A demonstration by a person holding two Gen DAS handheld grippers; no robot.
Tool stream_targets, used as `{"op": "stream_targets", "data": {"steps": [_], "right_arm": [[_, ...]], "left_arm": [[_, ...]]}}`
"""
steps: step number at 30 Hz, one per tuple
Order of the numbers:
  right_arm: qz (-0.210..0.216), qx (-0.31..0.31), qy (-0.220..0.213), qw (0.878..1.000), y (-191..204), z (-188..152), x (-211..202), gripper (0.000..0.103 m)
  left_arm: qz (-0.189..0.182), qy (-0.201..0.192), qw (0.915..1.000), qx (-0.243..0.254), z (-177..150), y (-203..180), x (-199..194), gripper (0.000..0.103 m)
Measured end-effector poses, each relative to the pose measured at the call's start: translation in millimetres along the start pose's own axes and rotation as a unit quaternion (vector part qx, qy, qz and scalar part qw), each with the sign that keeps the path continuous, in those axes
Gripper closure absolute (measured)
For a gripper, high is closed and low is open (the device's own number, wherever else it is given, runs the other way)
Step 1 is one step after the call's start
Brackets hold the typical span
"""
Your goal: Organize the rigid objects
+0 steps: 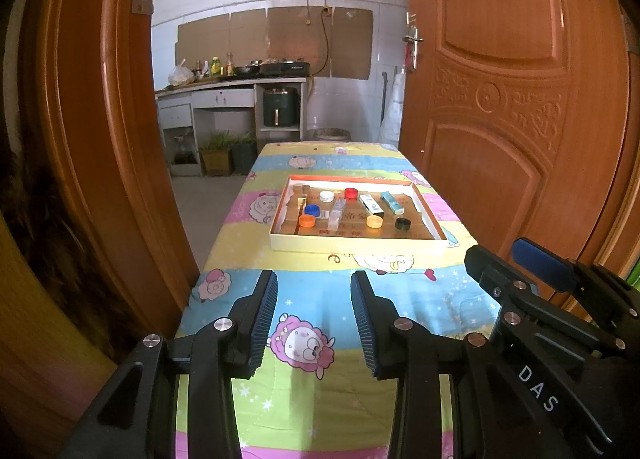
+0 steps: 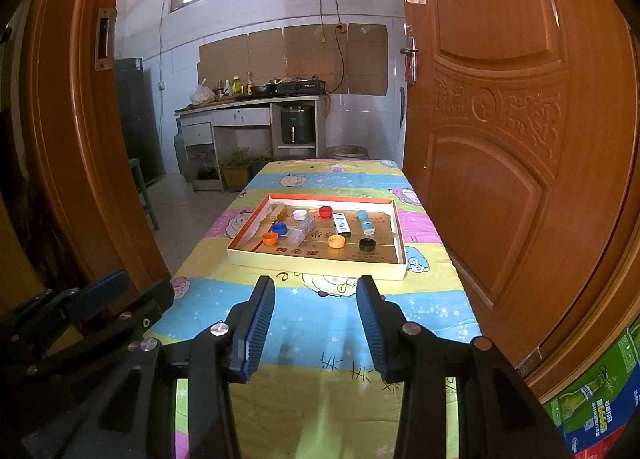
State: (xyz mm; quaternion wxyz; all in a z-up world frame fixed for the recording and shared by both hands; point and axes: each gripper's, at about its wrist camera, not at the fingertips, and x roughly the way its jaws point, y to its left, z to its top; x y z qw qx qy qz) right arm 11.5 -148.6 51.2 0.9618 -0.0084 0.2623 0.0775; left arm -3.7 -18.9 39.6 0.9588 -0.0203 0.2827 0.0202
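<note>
A shallow cardboard tray (image 1: 356, 247) (image 2: 316, 265) lies mid-table on the cartoon cloth. Inside it are a white cap (image 1: 327, 196), a red cap (image 1: 351, 193), a blue cap (image 1: 311, 210), an orange cap (image 1: 307, 221), a yellow cap (image 1: 375, 221) and a black cap (image 1: 403, 224). A clear plastic case (image 1: 336, 215), a white box (image 1: 371, 205) and a teal box (image 1: 392, 203) also lie there. My left gripper (image 1: 314, 279) (image 2: 136, 287) and right gripper (image 2: 316, 283) (image 1: 500, 255) hover side by side over the near end of the table. Both are open and hold nothing, well short of the tray.
An orange wooden door (image 2: 500, 139) stands close along the table's right side, and a door frame (image 1: 100, 139) along its left. Behind the table are a kitchen counter (image 2: 248, 105) and potted plants (image 2: 236, 169). Printed cartons (image 2: 600, 399) sit at the lower right.
</note>
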Motion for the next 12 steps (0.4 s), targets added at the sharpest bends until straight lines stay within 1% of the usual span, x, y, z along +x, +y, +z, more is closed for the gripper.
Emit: {"op": "stream_targets", "data": {"steps": [12], "right_arm": [[0.0, 0.0, 0.0, 1.0, 0.1, 0.7, -0.3, 0.061]], "left_arm": [[-0.001, 0.0, 1.0, 0.002, 0.3, 0.8, 2.1, 0.063]]}}
